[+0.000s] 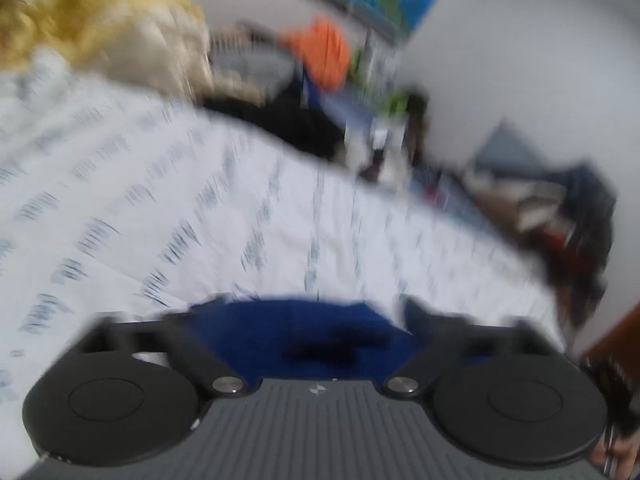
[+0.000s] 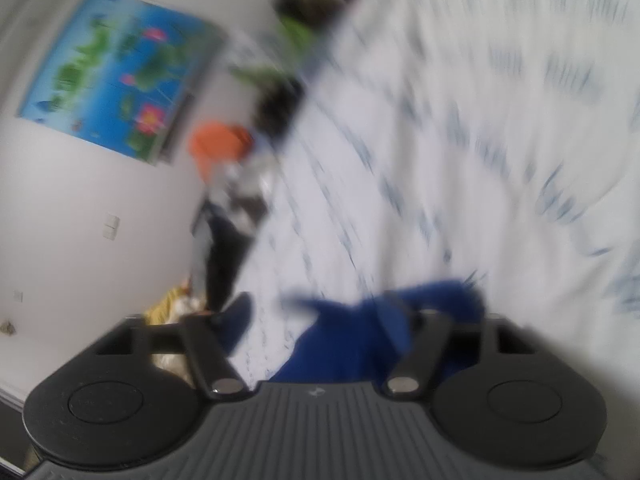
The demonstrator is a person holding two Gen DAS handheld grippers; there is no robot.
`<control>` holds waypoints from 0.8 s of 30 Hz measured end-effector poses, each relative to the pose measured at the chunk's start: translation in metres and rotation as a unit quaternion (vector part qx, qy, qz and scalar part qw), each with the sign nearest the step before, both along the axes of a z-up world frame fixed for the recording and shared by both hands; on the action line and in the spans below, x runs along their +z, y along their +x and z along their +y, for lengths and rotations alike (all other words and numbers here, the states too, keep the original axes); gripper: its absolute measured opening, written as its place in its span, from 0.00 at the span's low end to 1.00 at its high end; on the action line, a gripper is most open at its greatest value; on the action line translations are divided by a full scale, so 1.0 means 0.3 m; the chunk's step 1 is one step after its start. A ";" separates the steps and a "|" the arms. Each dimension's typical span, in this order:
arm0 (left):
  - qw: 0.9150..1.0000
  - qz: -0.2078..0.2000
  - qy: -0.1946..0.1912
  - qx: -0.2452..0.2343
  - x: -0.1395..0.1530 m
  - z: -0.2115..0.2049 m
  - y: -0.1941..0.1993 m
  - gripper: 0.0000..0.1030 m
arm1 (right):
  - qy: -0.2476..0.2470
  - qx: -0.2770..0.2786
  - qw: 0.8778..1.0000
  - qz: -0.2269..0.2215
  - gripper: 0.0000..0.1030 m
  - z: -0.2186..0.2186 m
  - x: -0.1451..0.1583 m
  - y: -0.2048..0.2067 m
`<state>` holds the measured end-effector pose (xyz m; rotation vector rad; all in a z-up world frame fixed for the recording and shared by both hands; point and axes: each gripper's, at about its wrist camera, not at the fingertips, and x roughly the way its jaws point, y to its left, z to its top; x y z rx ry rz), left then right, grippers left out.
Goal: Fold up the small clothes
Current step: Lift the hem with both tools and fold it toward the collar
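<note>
Both views are smearing badly with motion blur, so fine detail is getting lost. The left gripper (image 1: pixel 312 320) is hanging over the white bedsheet printed with small grey-blue marks (image 1: pixel 240 208), its two black fingers (image 1: pixel 192 340) standing wide apart. A dark blue piece of soft cloth (image 1: pixel 288 336) is lying on the sheet right under the gripper's front, showing in the gap between the fingers; the pads are not pressing on it as far as the blur allows. The right gripper (image 2: pixel 320 332) is also standing with its fingers (image 2: pixel 424 344) spread, and the same blue cloth (image 2: pixel 352 344) is bunching beneath and between them, one edge trailing out to the left across the sheet (image 2: pixel 460 160). Whether a finger is brushing the fabric, I cannot tell.

Beyond the bed's edge, a bright blue poster with pink flowers and green leaves (image 2: pixel 116 72) is hanging on the pale wall (image 2: pixel 80 208), and an orange rounded object (image 2: pixel 218 140) is sitting near a clutter of dark things. In the left view, a mustard-yellow and cream bundle of fabric (image 1: pixel 104 20) is lying at the sheet's far corner, and a heap of dark clothes (image 1: pixel 560 216) is sitting off the right edge.
</note>
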<state>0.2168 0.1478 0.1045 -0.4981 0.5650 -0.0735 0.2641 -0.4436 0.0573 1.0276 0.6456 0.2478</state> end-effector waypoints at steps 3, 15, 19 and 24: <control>0.999 0.022 0.040 -0.006 0.008 0.039 -0.180 0.94 | -0.094 0.041 0.995 -0.004 0.83 -0.014 0.061 -0.152; 0.992 0.121 0.010 -0.034 -0.177 -0.031 -0.374 0.08 | -0.221 0.183 0.957 0.046 0.18 0.238 -0.003 -0.383; 0.988 0.143 0.034 -0.037 -0.153 -0.047 -0.349 0.07 | -0.217 0.205 0.952 0.062 0.09 0.263 -0.010 -0.332; 0.995 0.070 0.009 -0.074 0.054 -0.014 -0.548 0.07 | -0.183 0.224 0.957 -0.002 0.07 0.205 0.141 -0.481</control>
